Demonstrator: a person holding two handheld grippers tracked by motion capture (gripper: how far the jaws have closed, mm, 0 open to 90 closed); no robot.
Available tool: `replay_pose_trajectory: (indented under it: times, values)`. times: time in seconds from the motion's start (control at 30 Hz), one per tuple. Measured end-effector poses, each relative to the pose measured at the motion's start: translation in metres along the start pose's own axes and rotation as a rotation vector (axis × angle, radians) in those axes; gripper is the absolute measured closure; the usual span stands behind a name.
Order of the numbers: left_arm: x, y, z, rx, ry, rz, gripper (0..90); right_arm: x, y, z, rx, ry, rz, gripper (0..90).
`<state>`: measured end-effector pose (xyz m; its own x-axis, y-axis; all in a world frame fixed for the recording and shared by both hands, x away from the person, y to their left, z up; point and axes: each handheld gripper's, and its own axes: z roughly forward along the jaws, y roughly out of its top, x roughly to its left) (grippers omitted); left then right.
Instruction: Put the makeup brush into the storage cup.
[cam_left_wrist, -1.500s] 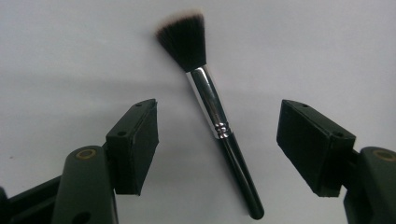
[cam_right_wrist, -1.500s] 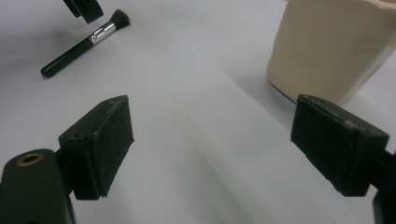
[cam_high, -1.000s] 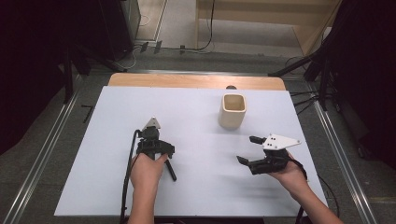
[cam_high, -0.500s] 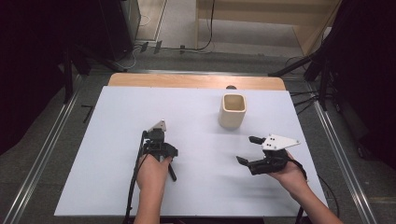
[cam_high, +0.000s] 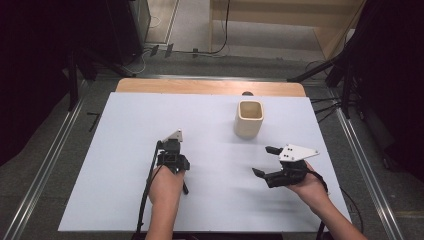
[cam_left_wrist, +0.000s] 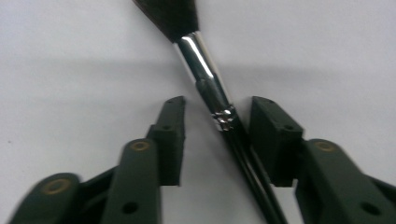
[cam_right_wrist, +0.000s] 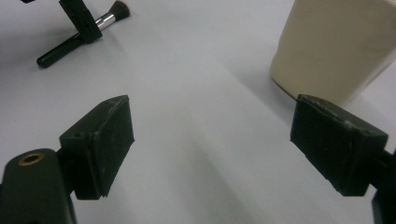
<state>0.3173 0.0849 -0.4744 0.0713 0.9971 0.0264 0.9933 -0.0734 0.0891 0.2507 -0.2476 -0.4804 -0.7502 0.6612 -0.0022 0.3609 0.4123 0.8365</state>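
Left gripper view: left gripper (cam_left_wrist: 215, 126) is straddling the brush (cam_left_wrist: 219, 109) on the worktop (cam_left_wrist: 70, 56), fingers (cam_left_wrist: 170, 135) narrowing around the handle just below the metal ferrule, a gap showing on the one side
Brush: lying flat on the worktop, bristles pointing away from the fingers, well apart from the cup (cam_high: 249, 118)
Right gripper: right gripper (cam_right_wrist: 210, 149) is resting near the cup, fingers wide and holding nothing
Risk, roll: the brush is sitting nearer one finger, so the far one closing in may be pushing the round handle sideways before it pinches
Risk, slip: a grip this close to the smooth ferrule may be letting the brush tilt or slide when lifted
Change, fingers: the left fingers have just been closing, with the brush between them
Change, hands: left hand is sitting slightly nearer the person than in the earlier high view; right hand is keeping its place
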Motion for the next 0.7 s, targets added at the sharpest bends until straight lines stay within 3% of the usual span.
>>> replay_pose_trajectory:
  times: [0.17,0.47,0.57,0.7]
  values:
    - [0.0010,-0.0011,-0.0003,-0.001,-0.003,-0.007,70.2,0.0004,0.0002,0.0007,0.003,0.001,-0.005,14.5]
    - [0.0035,-0.0008,-0.0005,-0.004,-0.009,0.006,77.1,0.0004,0.0000,0.0014,0.000,0.003,0.002,14.4]
    - [0.0051,-0.0010,-0.0005,-0.006,-0.018,0.020,79.5,0.0005,-0.0002,0.0016,0.001,0.005,0.000,14.4]
    - [0.0078,-0.0011,-0.0009,-0.003,-0.039,0.071,79.7,0.0004,-0.0005,0.0018,0.006,0.006,0.000,14.4]
